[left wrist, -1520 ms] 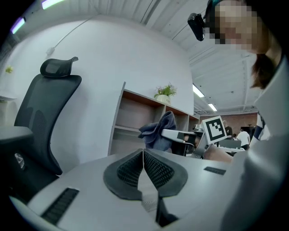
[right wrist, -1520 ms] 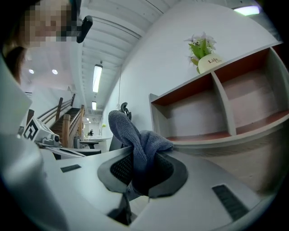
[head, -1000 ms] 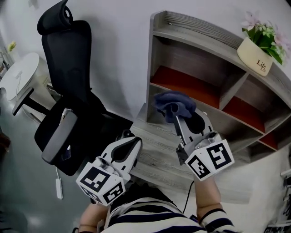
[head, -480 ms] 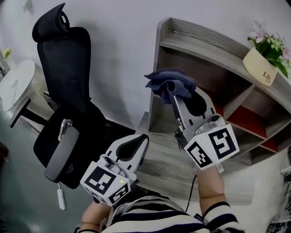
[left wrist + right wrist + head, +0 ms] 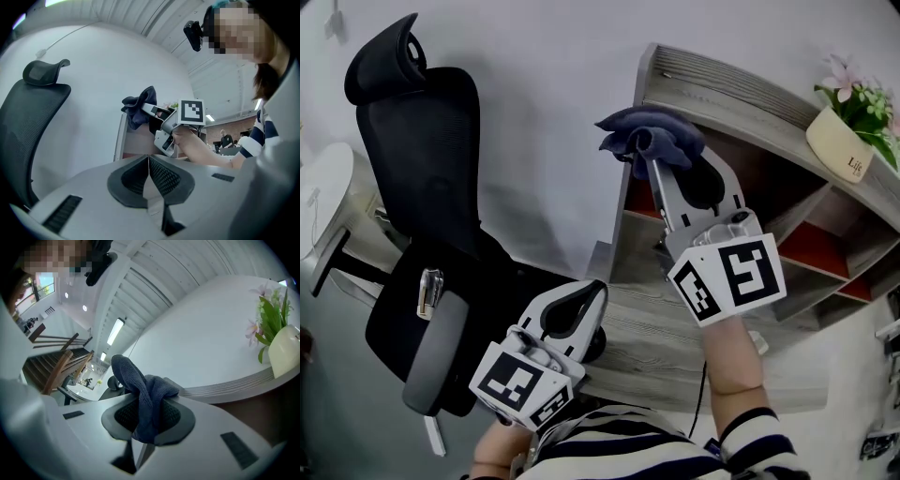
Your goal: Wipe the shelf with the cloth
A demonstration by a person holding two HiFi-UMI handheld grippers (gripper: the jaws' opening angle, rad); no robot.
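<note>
A dark blue cloth [image 5: 649,133] is bunched at the tips of my right gripper [image 5: 649,161], which is shut on it and raised near the left end of the grey wooden shelf's top board [image 5: 741,86]. In the right gripper view the cloth [image 5: 143,397] hangs down between the closed pads, with the shelf top [image 5: 229,385] just beyond. My left gripper [image 5: 581,305] stays low over the desk, shut and empty. The left gripper view shows its pads [image 5: 159,176] pressed together, and farther off the cloth [image 5: 139,107] held in the right gripper [image 5: 146,108].
A cream flower pot [image 5: 844,145] stands on the shelf top at the right. The shelf has red-backed compartments [image 5: 811,244]. A black office chair [image 5: 412,187] stands left of the grey desk [image 5: 647,337]. A white wall [image 5: 544,94] is behind.
My right gripper has lifted the cloth from the middle compartment up to the shelf's top left corner. The left gripper has hardly moved.
</note>
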